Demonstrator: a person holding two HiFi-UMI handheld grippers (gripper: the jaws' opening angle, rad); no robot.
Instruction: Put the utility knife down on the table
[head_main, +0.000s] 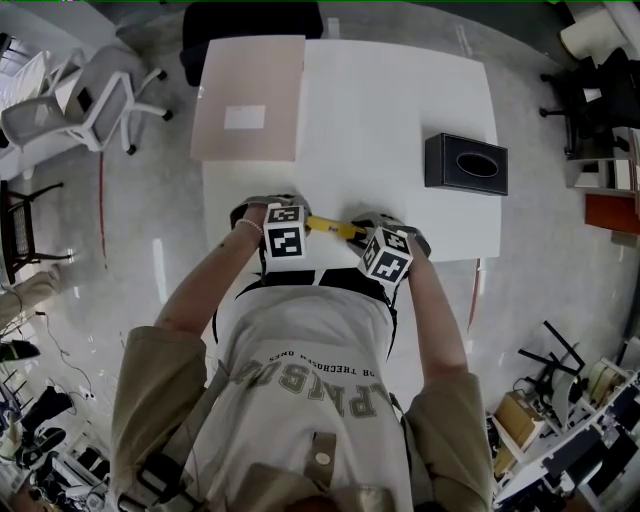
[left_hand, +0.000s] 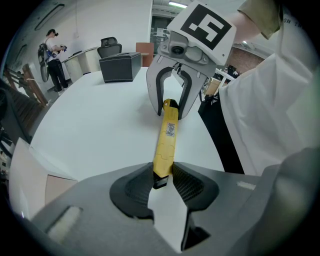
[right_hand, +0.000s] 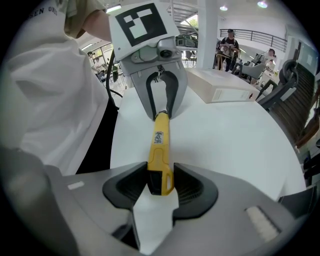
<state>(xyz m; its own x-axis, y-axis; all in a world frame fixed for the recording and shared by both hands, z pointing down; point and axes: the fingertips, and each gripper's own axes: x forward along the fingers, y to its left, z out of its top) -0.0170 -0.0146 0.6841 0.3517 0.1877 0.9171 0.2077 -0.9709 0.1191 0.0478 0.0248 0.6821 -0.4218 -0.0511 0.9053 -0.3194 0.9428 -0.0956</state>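
In the head view, a white table (head_main: 400, 100) is seen from above. A black tissue box (head_main: 466, 163) is set toward its right side and a flat beige box (head_main: 250, 97) lies at its far left. At the near edge, the yellow utility knife (head_main: 331, 227) is spanned roughly level between the left gripper (head_main: 300, 220) and the right gripper (head_main: 368, 237), just in front of the person's chest.

In the left gripper view, the knife's narrow, dark-tipped end is clamped between that gripper's two pads. The yellow body is seen running away over the tabletop to the right gripper opposite. Whether the knife touches the table cannot be told.

In the right gripper view, the knife's looped butt end is pinched between this gripper's pads, both pressed on its sides. The far end is taken into the left gripper's jaws.
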